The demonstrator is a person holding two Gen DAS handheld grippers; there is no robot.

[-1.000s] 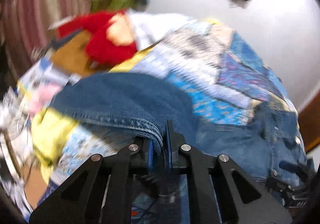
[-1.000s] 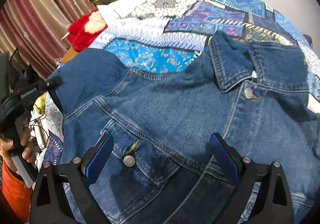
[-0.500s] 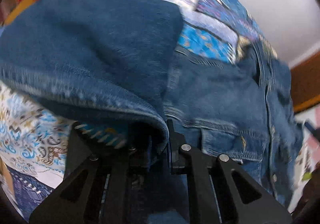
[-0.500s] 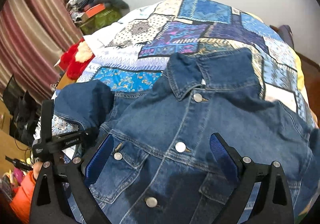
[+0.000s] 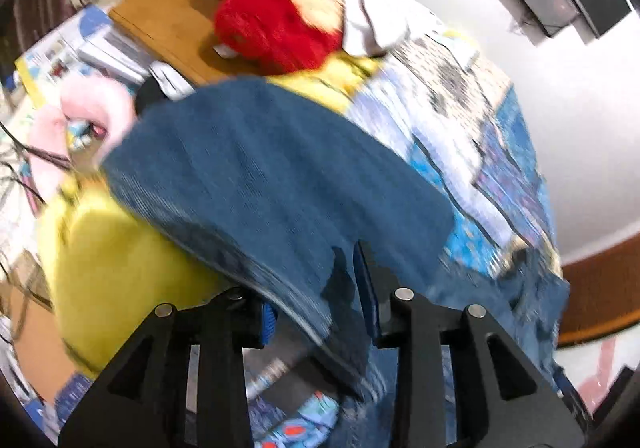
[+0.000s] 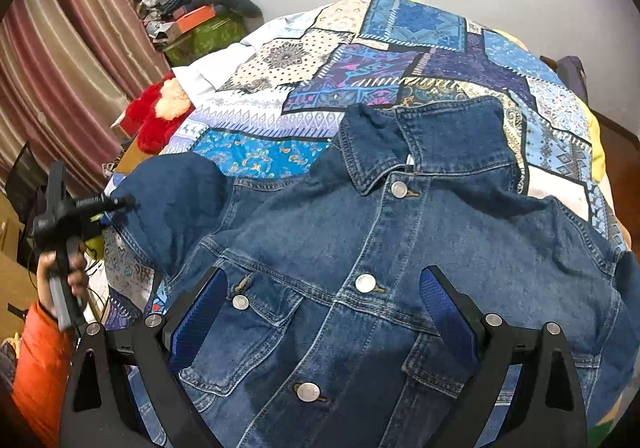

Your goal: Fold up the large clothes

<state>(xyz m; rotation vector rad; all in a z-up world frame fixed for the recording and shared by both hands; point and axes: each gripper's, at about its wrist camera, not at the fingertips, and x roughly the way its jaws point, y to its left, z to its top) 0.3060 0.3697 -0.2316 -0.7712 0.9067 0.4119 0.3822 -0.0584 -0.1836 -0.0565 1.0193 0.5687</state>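
The bed's patchwork quilt point(image 6: 344, 75) fills the room's middle, and the denim jacket point(image 6: 400, 256) lies front-up on it, buttoned, collar toward the wall. Its sleeve point(image 5: 256, 183) drapes over the bed's left edge, near a red plush toy point(image 5: 280, 19). The left tongs point(image 5: 320, 308) are opening, the sleeve's cuff between the pads but no longer pinched. The right tongs point(image 6: 324, 312) hover wide apart over the jacket's chest, holding nothing.

Both wrist cameras look steeply down; the blurred left seems closest; both share the denim jacket point(image 6: 360, 248).
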